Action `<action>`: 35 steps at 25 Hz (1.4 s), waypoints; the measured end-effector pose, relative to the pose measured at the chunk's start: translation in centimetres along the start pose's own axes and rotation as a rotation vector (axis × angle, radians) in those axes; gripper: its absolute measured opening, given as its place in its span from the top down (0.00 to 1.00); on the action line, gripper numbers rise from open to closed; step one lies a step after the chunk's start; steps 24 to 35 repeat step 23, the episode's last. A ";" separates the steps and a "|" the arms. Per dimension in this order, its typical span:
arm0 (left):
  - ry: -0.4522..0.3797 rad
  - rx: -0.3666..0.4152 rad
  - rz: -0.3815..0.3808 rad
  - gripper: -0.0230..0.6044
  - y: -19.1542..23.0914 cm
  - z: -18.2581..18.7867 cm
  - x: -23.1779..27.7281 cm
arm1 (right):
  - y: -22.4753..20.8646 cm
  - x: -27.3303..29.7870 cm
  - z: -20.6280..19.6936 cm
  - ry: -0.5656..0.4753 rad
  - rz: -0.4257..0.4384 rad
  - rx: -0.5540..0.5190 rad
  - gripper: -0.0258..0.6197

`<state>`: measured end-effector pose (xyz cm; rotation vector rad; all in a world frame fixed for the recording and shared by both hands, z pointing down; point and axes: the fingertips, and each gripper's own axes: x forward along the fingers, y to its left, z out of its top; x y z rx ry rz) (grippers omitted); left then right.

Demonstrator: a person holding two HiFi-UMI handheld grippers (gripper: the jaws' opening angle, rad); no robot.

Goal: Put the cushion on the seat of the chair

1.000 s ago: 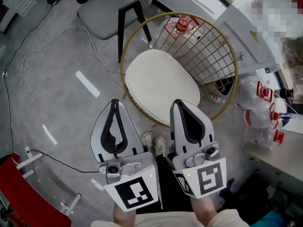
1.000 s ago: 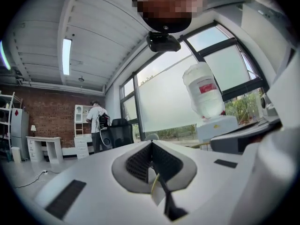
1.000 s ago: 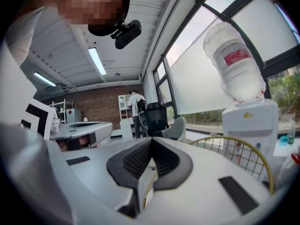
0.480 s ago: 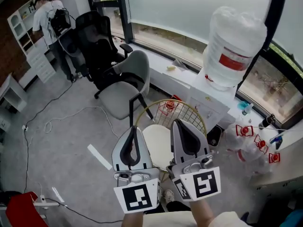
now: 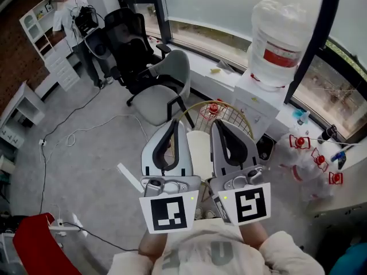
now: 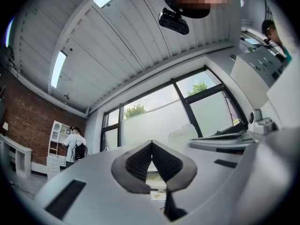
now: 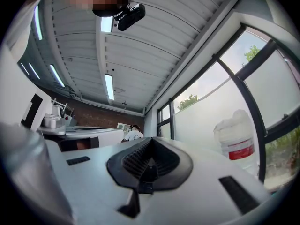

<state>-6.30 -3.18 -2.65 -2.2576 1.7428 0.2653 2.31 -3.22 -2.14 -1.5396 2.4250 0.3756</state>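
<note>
The white cushion [image 5: 199,148] lies on the seat of the gold wire chair [image 5: 230,114]; only a strip of it shows between my two grippers in the head view. Both grippers are held up side by side, well above the chair, touching nothing. My left gripper [image 5: 172,122] is shut and empty, its pads meeting tip to tip in the left gripper view [image 6: 151,143]. My right gripper [image 5: 221,124] is shut and empty too, its pads together in the right gripper view [image 7: 149,139]. Both gripper views look up at the ceiling and windows.
A grey chair [image 5: 163,96] and a black office chair [image 5: 129,39] stand beyond the gold chair. A water dispenser with its bottle [image 5: 281,39] is at the right, empty bottles [image 5: 309,159] beside it. Cables [image 5: 74,136] run across the floor; a person [image 5: 71,10] stands far left.
Both grippers have risen away from the chair, still shut. The head view has swung up from the cushion to take in the room and windows.
</note>
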 end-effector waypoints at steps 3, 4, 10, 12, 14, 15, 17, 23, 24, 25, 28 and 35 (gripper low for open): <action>-0.002 -0.029 0.022 0.94 0.7 0.3 -0.8 | 1.0 -0.4 0.4 -0.009 0.025 -0.004 0.94; -0.009 -0.042 0.032 0.94 1.0 0.5 -0.9 | 1.1 -0.4 0.5 -0.011 0.029 -0.007 0.94; -0.049 -0.057 0.040 0.94 1.7 1.8 -1.6 | 1.8 -0.4 1.1 -0.031 0.044 -0.023 0.94; -0.048 -0.067 0.033 0.94 1.9 1.8 -1.7 | 2.1 -0.2 1.1 -0.032 0.049 -0.025 0.94; -0.044 -0.076 0.032 0.94 2.1 1.6 -1.7 | 2.4 -0.1 1.0 -0.026 0.054 -0.028 0.94; -0.036 -0.078 0.033 0.94 2.1 1.4 -1.8 | 2.5 -0.1 0.9 -0.022 0.056 -0.032 0.94; -0.022 -0.081 0.037 0.94 2.2 0.9 -2.0 | 2.8 -0.2 0.8 -0.018 0.058 -0.036 0.94; -0.032 -0.075 0.060 0.94 3.0 0.6 -2.4 | 3.0 0.0 0.5 -0.020 0.055 -0.041 0.94; -0.032 -0.075 0.060 0.94 3.0 0.6 -2.4 | 3.0 0.0 0.5 -0.020 0.055 -0.041 0.94; -0.032 -0.075 0.060 0.94 3.0 0.6 -2.4 | 3.0 0.0 0.5 -0.020 0.055 -0.041 0.94; -0.032 -0.075 0.060 0.94 3.0 0.6 -2.4 | 3.0 0.0 0.5 -0.020 0.055 -0.041 0.94; -0.032 -0.075 0.060 0.94 3.0 0.6 -2.4 | 3.0 0.0 0.5 -0.020 0.055 -0.041 0.94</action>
